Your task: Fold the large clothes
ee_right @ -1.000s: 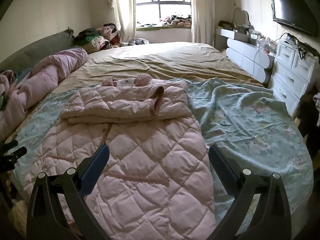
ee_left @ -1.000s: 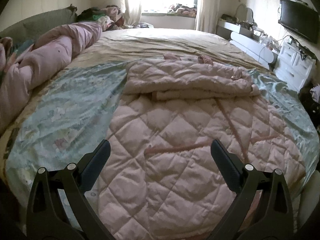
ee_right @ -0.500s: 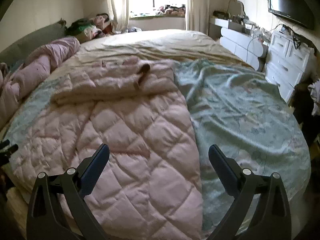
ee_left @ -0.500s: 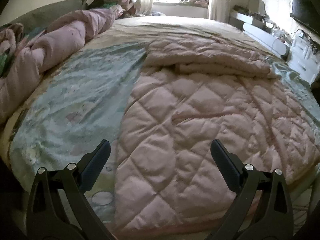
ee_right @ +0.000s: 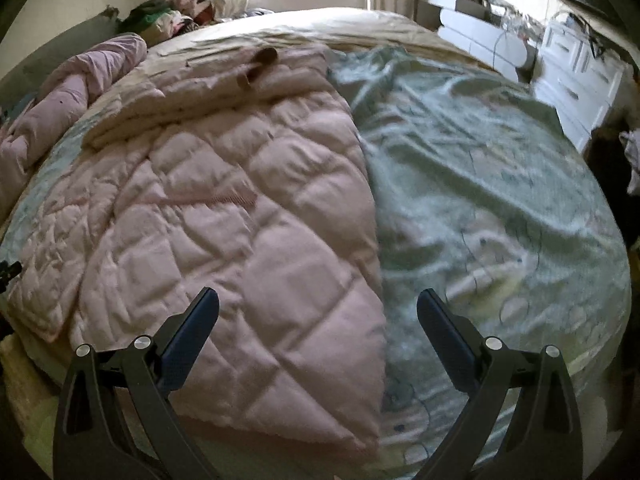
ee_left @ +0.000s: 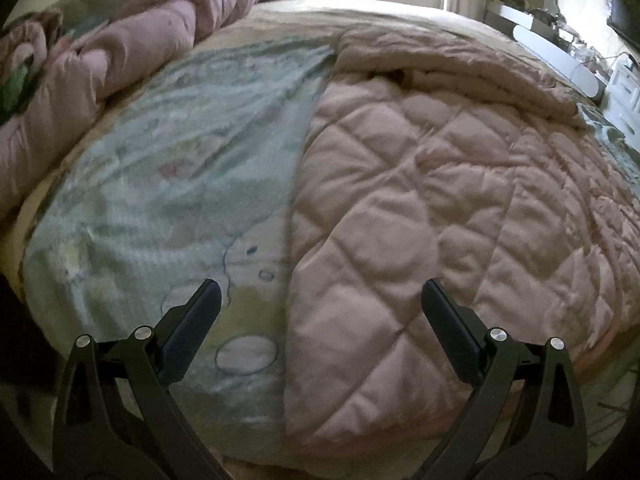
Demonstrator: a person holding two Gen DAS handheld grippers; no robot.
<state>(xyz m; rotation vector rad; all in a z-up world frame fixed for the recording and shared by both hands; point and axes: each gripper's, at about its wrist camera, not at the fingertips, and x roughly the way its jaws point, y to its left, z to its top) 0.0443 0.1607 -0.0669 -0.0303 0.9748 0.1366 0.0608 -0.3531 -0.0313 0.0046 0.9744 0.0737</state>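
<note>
The pink quilted coat (ee_left: 440, 200) lies flat on the green sheet (ee_left: 168, 168) of the bed, its sleeves already folded across the top, its hem toward me at the near bed edge. I judge it soft, puffy and quite light, but thick and a little slippery, so a thin pinch may slide off. The two hem corners look the best places to hold. My left gripper (ee_left: 320, 304) is spread wide, empty, above the coat's left edge. My right gripper (ee_right: 318, 306) is also wide apart, empty, above its right edge (ee_right: 372, 240).
</note>
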